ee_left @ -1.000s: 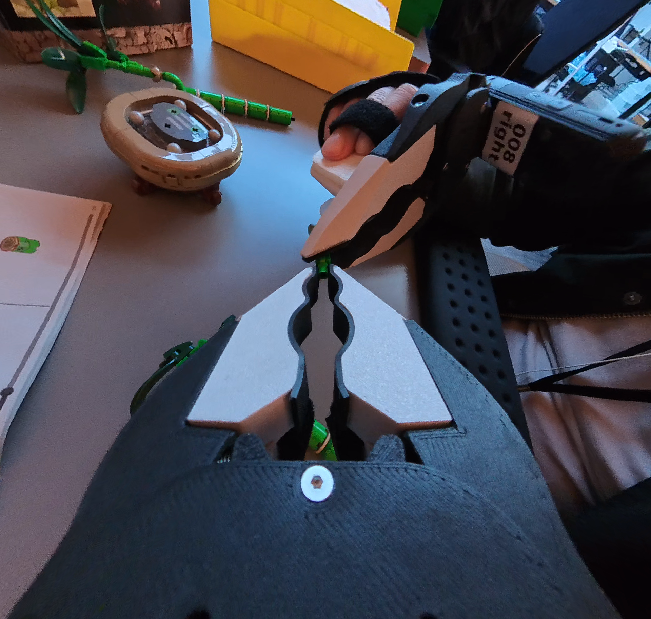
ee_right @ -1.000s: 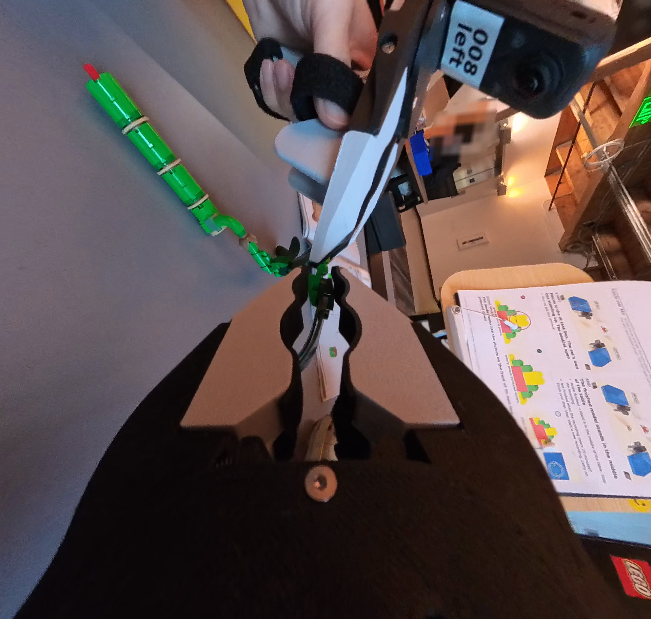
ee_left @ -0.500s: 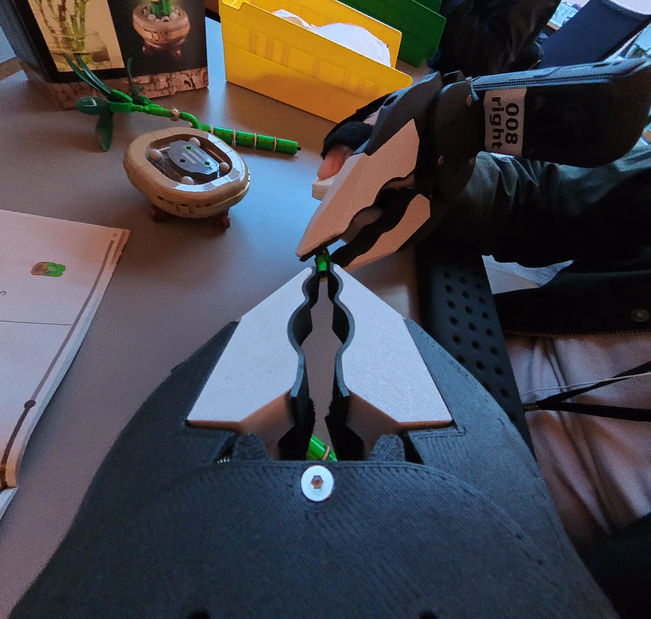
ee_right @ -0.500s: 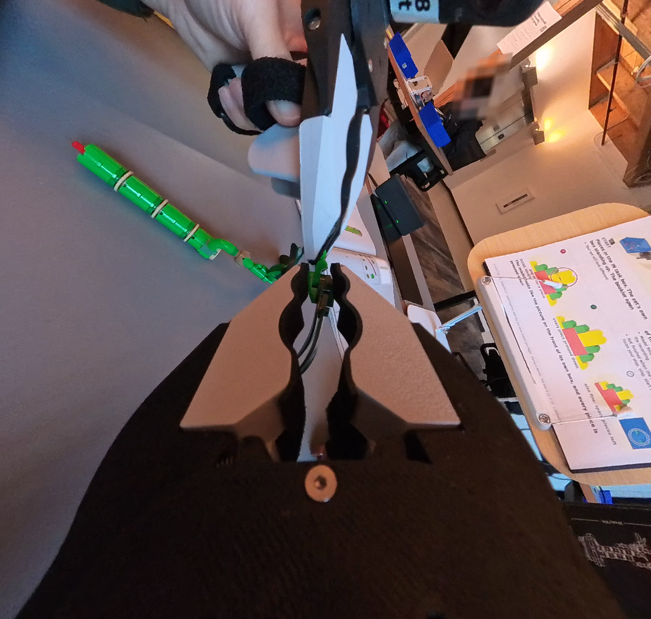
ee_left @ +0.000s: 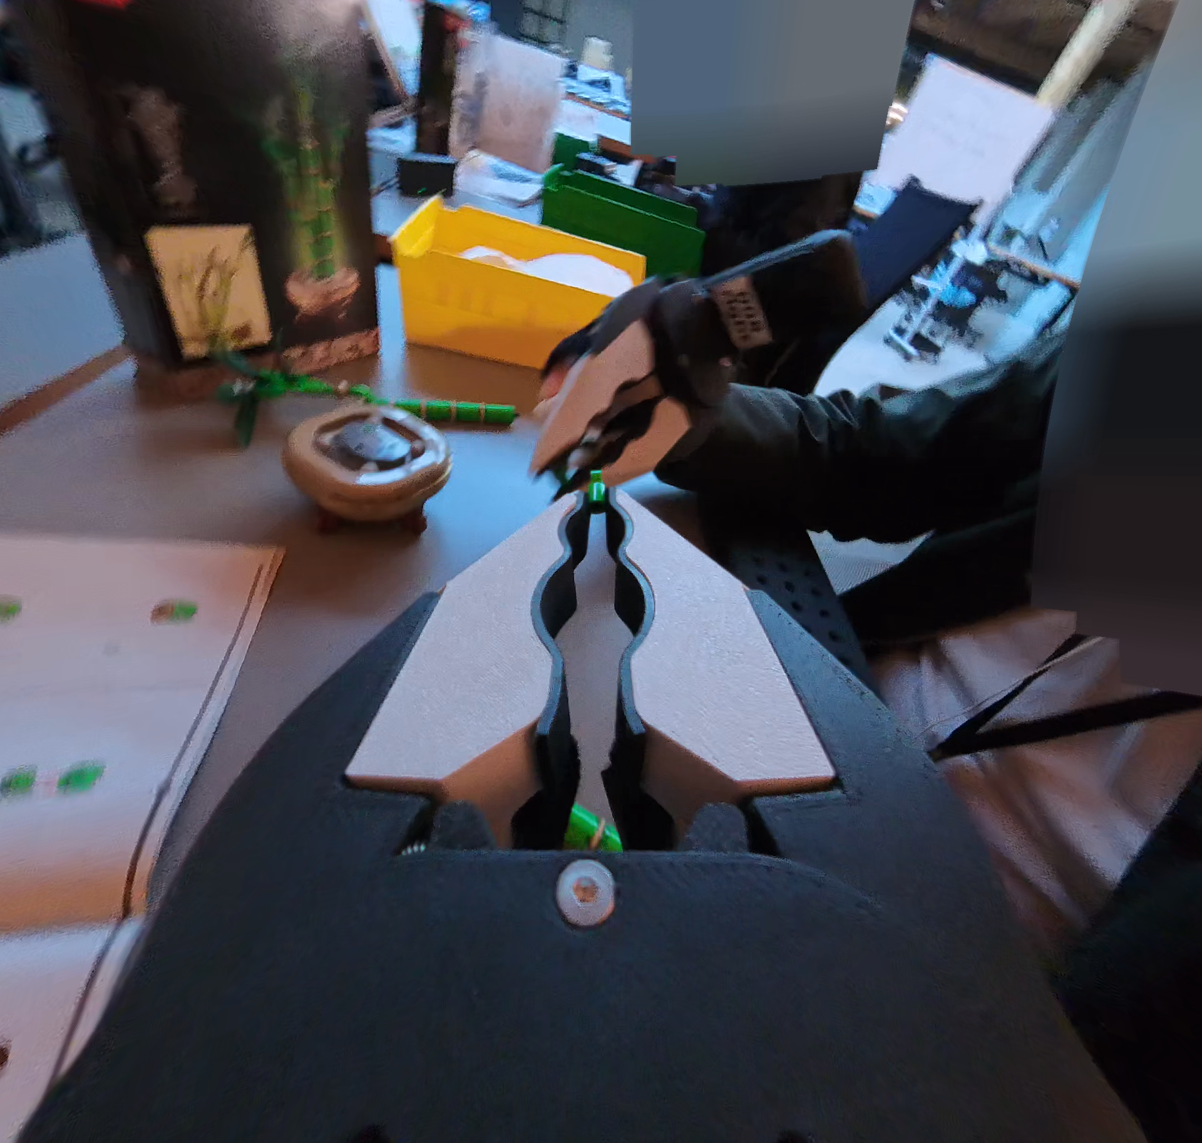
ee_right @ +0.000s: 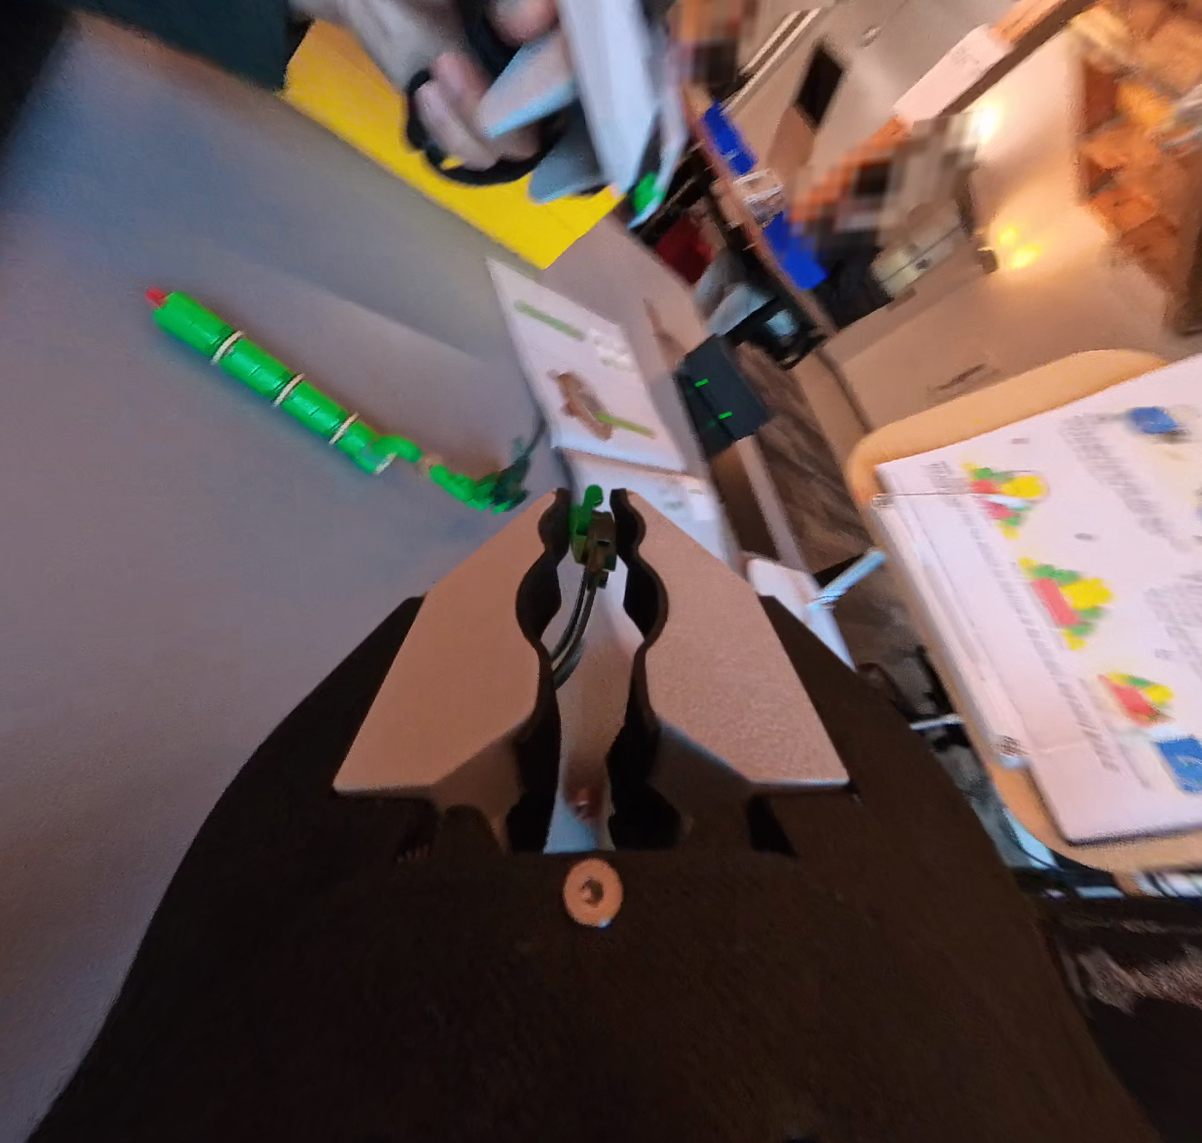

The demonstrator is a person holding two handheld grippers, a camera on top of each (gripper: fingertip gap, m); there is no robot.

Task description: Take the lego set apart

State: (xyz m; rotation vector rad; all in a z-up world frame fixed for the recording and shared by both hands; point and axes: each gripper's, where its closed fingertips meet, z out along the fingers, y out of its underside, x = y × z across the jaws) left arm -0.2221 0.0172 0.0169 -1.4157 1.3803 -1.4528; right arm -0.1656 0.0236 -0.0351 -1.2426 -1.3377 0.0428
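My left gripper (ee_left: 593, 501) is shut on a short green bamboo stalk piece (ee_left: 588, 830). The piece runs under the fingers and its tip pokes out at the front. My right gripper (ee_right: 588, 501) is shut on a small green and dark leaf piece (ee_right: 590, 536) with thin dark leaves trailing back. The two grippers are apart: the right gripper (ee_left: 567, 475) hangs just beyond my left tips, and the left gripper (ee_right: 641, 201) is far up in the right wrist view. A tan pot base (ee_left: 367, 461) and a long green bamboo stalk (ee_left: 416, 404) lie on the brown table.
The long stalk with leaves (ee_right: 273, 386) lies left of my right gripper. A dark lego box (ee_left: 208, 168) stands at the back left, with a yellow bin (ee_left: 494, 305) and a green bin (ee_left: 618, 217) behind. An instruction booklet (ee_left: 117, 656) lies at the left. Both views are blurred. Left tips to right tips: about 9 cm.
The grippers, which met tip to tip on one green piece, have pulled apart. The leaf piece stays in the right gripper, the stalk piece in the left. Both have lifted.
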